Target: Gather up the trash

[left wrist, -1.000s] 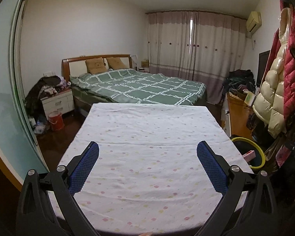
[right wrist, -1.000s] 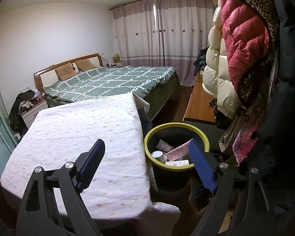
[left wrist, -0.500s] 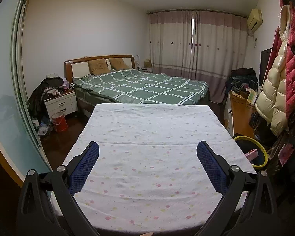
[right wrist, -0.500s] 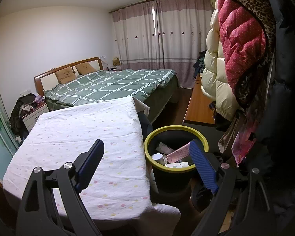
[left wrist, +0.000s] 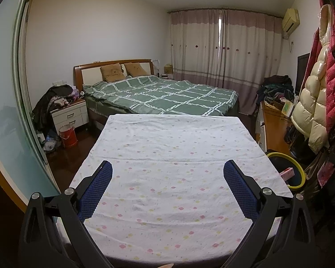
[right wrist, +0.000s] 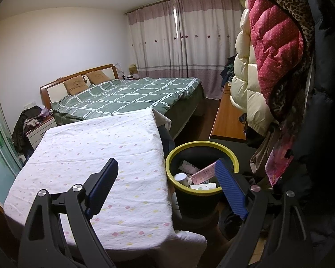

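A black trash bin with a yellow rim stands on the floor right of a table under a white dotted cloth. Inside it lie a pink tube, a white cup and white packets. The bin's rim also shows at the right of the left wrist view. My right gripper is open and empty, held above the table's right edge and the bin. My left gripper is open and empty above the table cloth. No trash shows on the cloth.
A green checked bed lies behind the table. A nightstand with clothes and a red bucket stand at the left. A wooden desk and hanging puffy coats fill the right side. Curtains cover the back wall.
Both grippers have pulled back and risen slightly, so the table and bin look a little farther away. Both stay open and empty.
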Motion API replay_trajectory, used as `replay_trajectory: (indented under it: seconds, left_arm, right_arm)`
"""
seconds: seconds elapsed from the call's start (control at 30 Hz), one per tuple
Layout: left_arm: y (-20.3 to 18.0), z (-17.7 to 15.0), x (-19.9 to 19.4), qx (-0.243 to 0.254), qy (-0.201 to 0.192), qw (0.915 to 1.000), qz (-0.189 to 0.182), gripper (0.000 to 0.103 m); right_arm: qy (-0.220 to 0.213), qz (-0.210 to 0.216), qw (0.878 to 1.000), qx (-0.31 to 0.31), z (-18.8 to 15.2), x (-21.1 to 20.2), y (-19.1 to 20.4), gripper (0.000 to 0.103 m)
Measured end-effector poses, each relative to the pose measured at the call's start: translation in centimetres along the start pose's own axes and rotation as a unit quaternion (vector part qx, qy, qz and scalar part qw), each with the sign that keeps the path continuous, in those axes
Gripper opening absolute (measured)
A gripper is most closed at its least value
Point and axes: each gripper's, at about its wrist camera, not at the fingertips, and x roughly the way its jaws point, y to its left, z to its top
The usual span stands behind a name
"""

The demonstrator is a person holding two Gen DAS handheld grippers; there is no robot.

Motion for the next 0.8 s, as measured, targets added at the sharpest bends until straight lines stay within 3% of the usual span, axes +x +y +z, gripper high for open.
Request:
replay_trajectory:
  seconds: [0.8]
  left_arm:
    - [-0.1,-0.7,1.1,0.0,0.011,0.9999,0.004,0.098]
  right_arm:
    - [0.002,0.002,1.0,0.001,-0.2,0.3,0.2,0.084]
